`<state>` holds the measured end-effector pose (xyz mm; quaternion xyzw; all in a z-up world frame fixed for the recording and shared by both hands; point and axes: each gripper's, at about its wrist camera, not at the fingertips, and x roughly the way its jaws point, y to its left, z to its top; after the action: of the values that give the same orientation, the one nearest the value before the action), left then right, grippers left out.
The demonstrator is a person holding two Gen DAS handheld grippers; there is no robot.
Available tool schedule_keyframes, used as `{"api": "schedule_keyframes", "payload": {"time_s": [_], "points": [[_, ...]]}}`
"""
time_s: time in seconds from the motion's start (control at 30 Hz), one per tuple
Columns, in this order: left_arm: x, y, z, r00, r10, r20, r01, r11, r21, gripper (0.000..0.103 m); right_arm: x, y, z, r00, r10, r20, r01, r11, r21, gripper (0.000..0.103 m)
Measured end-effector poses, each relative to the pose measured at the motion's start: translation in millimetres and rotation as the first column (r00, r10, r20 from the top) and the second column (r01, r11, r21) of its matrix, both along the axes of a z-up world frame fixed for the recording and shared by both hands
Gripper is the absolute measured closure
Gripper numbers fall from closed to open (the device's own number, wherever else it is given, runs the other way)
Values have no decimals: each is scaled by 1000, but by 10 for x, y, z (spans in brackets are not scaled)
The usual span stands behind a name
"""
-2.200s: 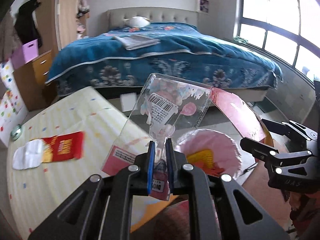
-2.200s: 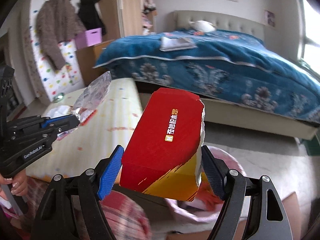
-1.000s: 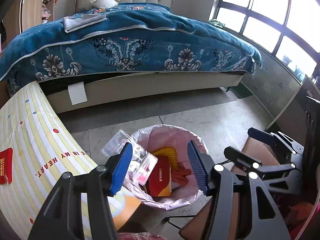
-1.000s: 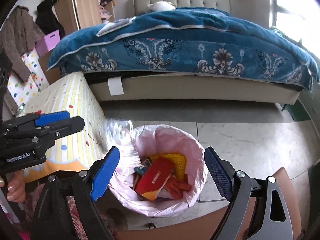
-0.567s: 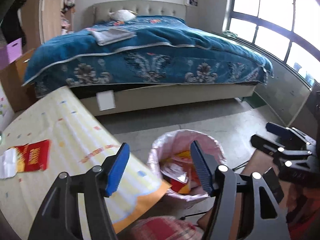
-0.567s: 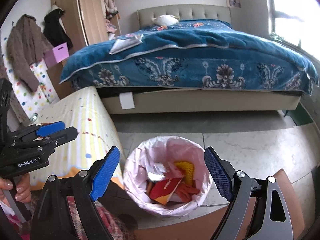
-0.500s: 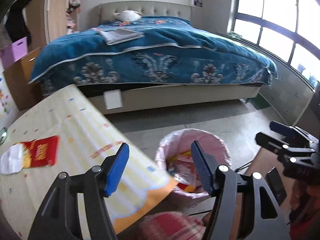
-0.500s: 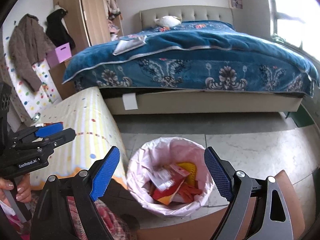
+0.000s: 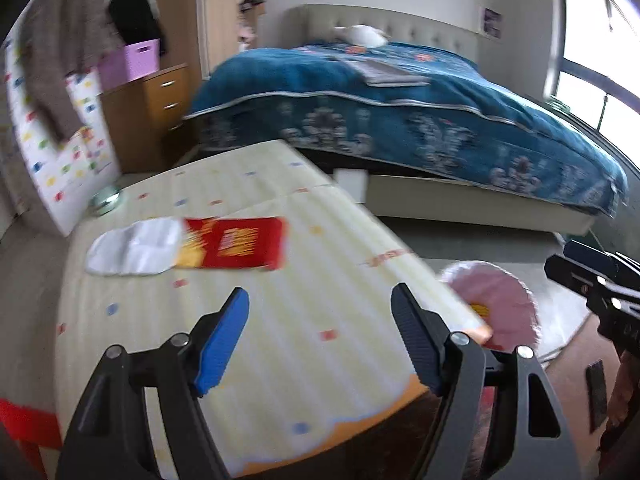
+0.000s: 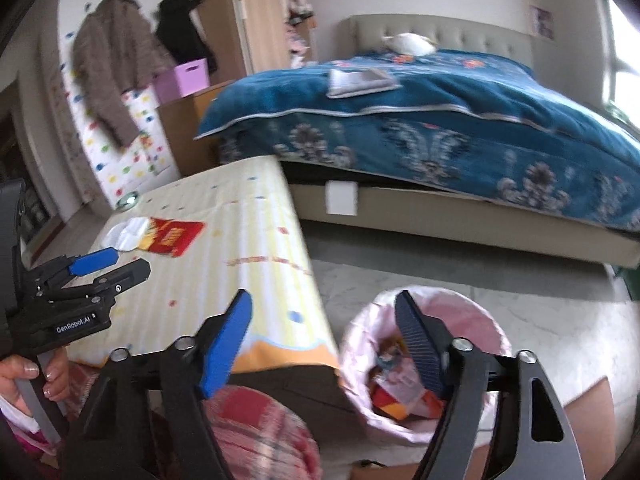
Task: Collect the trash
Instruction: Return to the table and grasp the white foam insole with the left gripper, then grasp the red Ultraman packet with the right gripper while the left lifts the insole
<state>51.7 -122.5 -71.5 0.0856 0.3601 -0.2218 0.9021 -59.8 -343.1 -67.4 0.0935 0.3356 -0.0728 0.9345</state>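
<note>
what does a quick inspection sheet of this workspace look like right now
surface: striped yellow table, mostly bare
job's things: red wrapper with white torn piece lying on table; pink-lined bin on floor beside table, holds trash
clutter: small round metal object at far table corner
grippers: left tongs opening, empty; right tongs closing, empty, above bin
cables: nothing seen
surroundings: blue bed, hanging coats, dresser
</note>
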Motion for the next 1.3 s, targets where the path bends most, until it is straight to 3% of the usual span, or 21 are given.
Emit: {"api": "schedule_keyframes", "payload": {"time_s": [0.07, 0.13, 0.27, 0.57, 0.67, 0.87, 1.03, 1.1, 1.23, 1.3], "points": [[77, 233, -23, 998, 60, -1, -60, 998, 11, 31, 199, 188, -6, 999, 52, -7, -52, 999, 0, 53], [170, 444, -41, 993, 114, -5, -114, 993, 13, 31, 298, 291, -11, 997, 78, -10, -78, 997, 3, 56], [363, 863, -82, 975, 222, -14, -222, 975, 13, 25, 657, 618, -49, 987, 154, -33, -155, 988, -9, 56], [989, 1360, -299, 932, 356, -71, -355, 935, 28, 24, 1425, 1245, -221, 963, 254, -94, -260, 965, -48, 55], [1188, 1375, -380, 928, 362, -91, -361, 932, 32, 25, 1691, 1331, -321, 956, 272, -112, -280, 958, -58, 55], [1595, 1335, -521, 932, 333, -143, -333, 943, 23, 38, 2145, 1413, -466, 943, 301, -139, -311, 948, -60, 55], [1825, 1260, -623, 940, 295, -174, -293, 955, 38, 40, 2484, 1430, -558, 938, 313, -149, -322, 946, -42, 54], [1849, 1222, -622, 949, 274, -158, -271, 962, 43, 54, 2595, 1431, -602, 936, 313, -158, -323, 946, -39, 54], [1825, 1217, -618, 953, 273, -134, -267, 962, 59, 68, 2760, 1453, -686, 928, 320, -192, -331, 943, -24, 56], [1796, 1237, -609, 951, 281, -125, -274, 959, 70, 95, 2707, 1492, -673, 923, 327, -204, -343, 938, -51, 63]]}}
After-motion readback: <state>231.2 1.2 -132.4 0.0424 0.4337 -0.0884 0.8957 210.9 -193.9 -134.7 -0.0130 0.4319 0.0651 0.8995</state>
